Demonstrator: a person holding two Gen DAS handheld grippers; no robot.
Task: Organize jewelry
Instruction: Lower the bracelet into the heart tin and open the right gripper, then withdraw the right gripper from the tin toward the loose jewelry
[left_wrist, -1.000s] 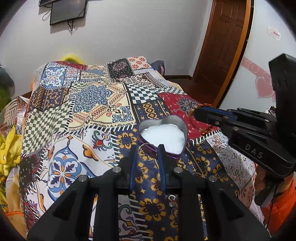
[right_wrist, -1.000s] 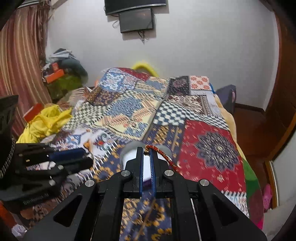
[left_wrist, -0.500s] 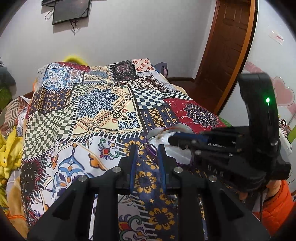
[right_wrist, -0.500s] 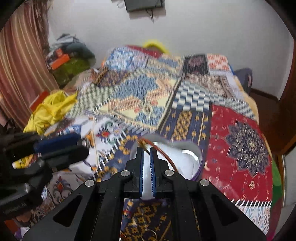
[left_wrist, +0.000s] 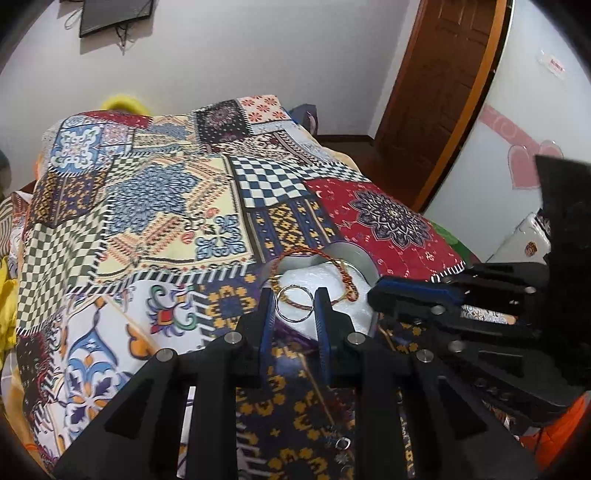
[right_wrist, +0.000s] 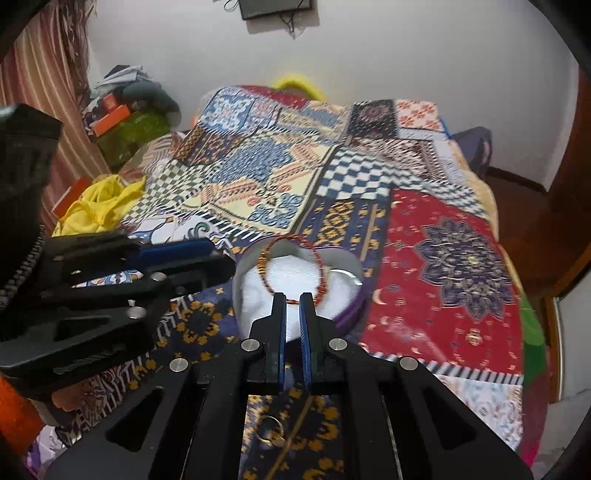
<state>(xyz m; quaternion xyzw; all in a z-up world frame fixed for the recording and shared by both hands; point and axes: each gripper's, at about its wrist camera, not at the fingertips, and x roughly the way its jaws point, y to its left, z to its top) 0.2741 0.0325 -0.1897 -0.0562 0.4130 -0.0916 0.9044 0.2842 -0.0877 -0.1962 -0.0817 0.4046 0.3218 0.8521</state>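
Note:
A heart-shaped tin box (right_wrist: 349, 266) with white foam inside lies on the patchwork bed cover; it also shows in the left wrist view (left_wrist: 356, 254). My left gripper (left_wrist: 294, 304) is shut on a silver ring (left_wrist: 294, 308), held just over the box's near edge. My right gripper (right_wrist: 291, 301) is shut on a red-and-gold twisted bracelet (right_wrist: 291, 258), which hangs over the foam; the bracelet also shows in the left wrist view (left_wrist: 341, 271). The right gripper's body (left_wrist: 480, 314) sits right of the box.
A gold ring (right_wrist: 271, 434) and a thin chain (right_wrist: 295, 424) lie on the cover below the right gripper. Small silver pieces (left_wrist: 341, 443) lie on the cover near me. Yellow cloth (right_wrist: 99, 203) and clutter lie left of the bed. A wooden door (left_wrist: 443, 92) stands at the right.
My right gripper has carried the bracelet from beside the box to over the foam and lowered it. My left gripper has moved the ring forward over the box's near edge.

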